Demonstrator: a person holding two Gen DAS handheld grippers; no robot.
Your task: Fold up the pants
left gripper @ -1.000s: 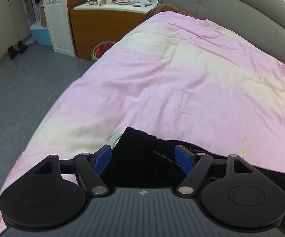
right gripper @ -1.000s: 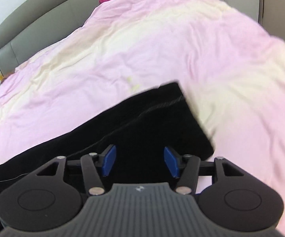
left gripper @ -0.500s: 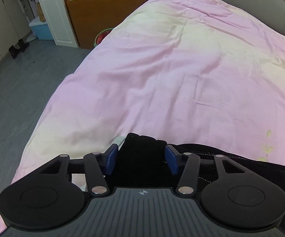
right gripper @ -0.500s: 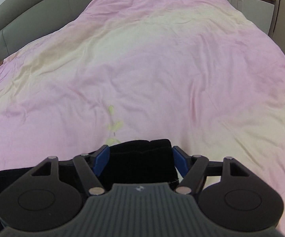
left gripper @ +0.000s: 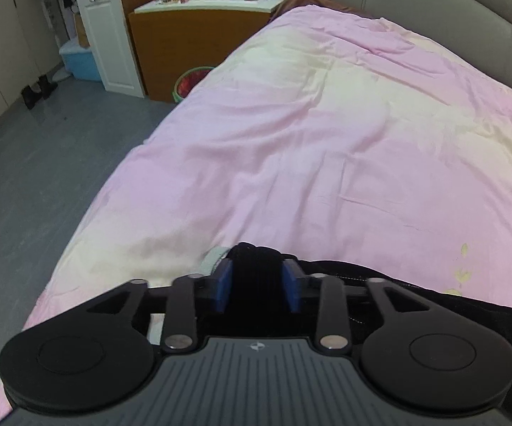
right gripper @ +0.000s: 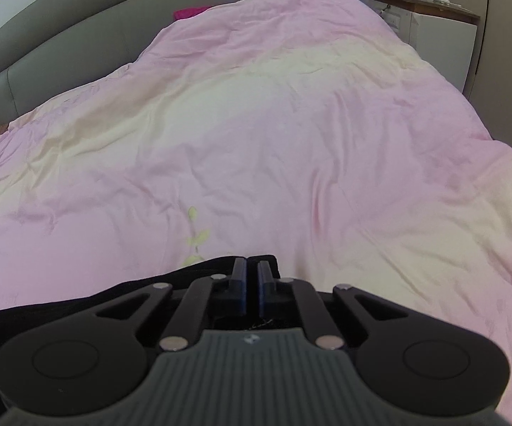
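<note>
Black pants (left gripper: 415, 284) lie along the near edge of a pink and cream bed cover (left gripper: 326, 142). My left gripper (left gripper: 256, 285) has its blue pads pressed on a bunched fold of one end of the pants (left gripper: 254, 259). My right gripper (right gripper: 251, 284) is shut, pads almost touching, pinching the edge of the other end of the pants (right gripper: 202, 268). Most of the pants are hidden under the gripper bodies.
A grey padded headboard (right gripper: 60, 35) runs behind the bed. In the left wrist view a wooden dresser (left gripper: 192, 42) with bottles, a white cabinet (left gripper: 110, 42), a green bin (left gripper: 190, 81) and grey floor (left gripper: 43, 177) lie to the left. A nightstand (right gripper: 433, 21) stands at the right.
Both grippers have closed from open onto the ends of the pants. The right gripper has moved from over the leg to its edge.
</note>
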